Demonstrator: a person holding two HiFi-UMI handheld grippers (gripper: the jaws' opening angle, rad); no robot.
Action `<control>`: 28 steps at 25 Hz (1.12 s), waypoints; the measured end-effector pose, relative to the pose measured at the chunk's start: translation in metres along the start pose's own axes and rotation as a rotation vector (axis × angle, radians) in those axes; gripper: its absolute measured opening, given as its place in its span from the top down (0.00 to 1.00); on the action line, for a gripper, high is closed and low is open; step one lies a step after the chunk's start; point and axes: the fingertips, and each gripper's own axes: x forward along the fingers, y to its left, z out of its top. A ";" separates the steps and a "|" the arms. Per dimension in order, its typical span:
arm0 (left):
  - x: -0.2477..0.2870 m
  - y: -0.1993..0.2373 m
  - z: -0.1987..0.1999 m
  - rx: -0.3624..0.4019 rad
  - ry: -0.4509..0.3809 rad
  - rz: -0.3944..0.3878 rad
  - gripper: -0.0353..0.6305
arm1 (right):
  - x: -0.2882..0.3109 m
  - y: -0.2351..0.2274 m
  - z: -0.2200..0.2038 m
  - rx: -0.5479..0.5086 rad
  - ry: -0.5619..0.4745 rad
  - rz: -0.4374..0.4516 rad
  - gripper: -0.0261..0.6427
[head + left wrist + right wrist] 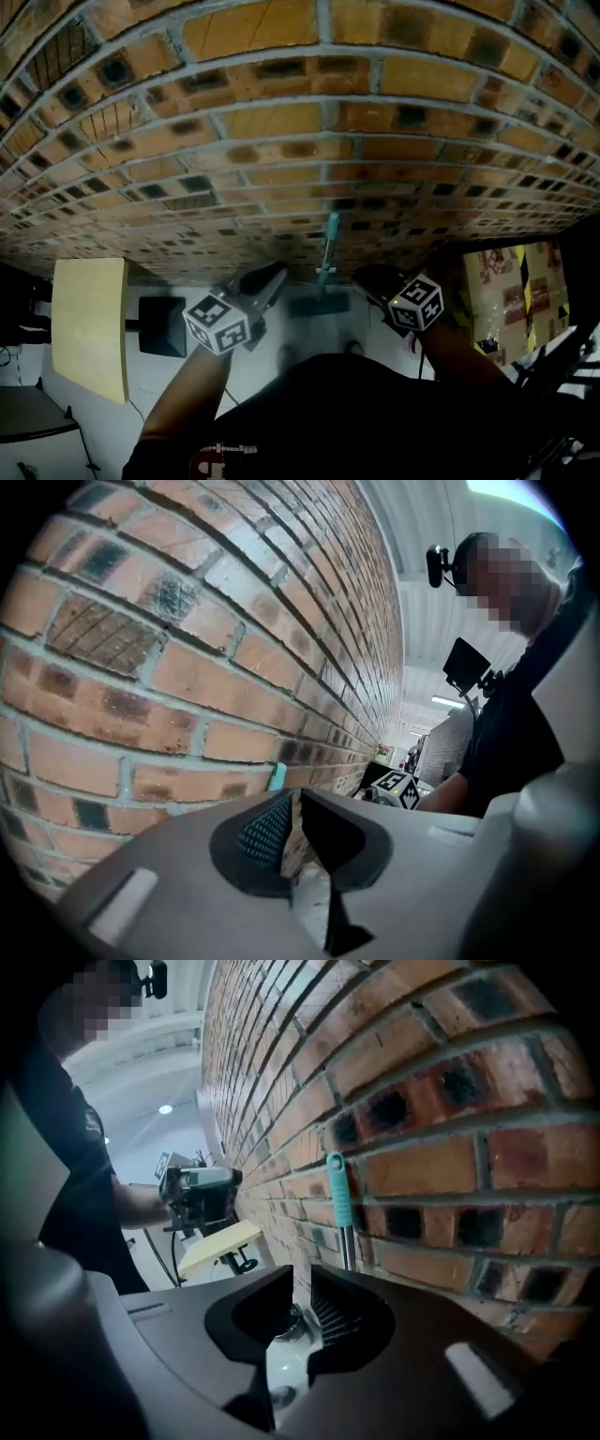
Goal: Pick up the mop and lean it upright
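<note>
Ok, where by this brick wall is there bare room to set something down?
The yellow tabletop is bare. So is the white floor between the black base beside it and the mop, along the foot of the brick wall. The right side is crowded: a taped cardboard box and dark bars beside it.

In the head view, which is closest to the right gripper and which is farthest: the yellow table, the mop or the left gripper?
From the right gripper:
1. mop, just to its left, leaning on the brick wall.
2. left gripper, past the mop, further left.
3. yellow table, far over at the left side.
</note>
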 end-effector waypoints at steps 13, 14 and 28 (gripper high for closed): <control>0.112 0.017 -0.022 0.054 0.098 -0.131 0.75 | 0.091 -0.071 -0.081 -0.023 0.109 -0.015 0.71; 0.116 0.018 -0.026 0.063 0.105 -0.134 0.73 | 0.097 -0.072 -0.086 -0.027 0.119 -0.016 0.69; 0.160 0.038 -0.069 0.151 0.163 -0.090 0.69 | 0.156 -0.097 -0.153 -0.071 0.223 -0.034 0.62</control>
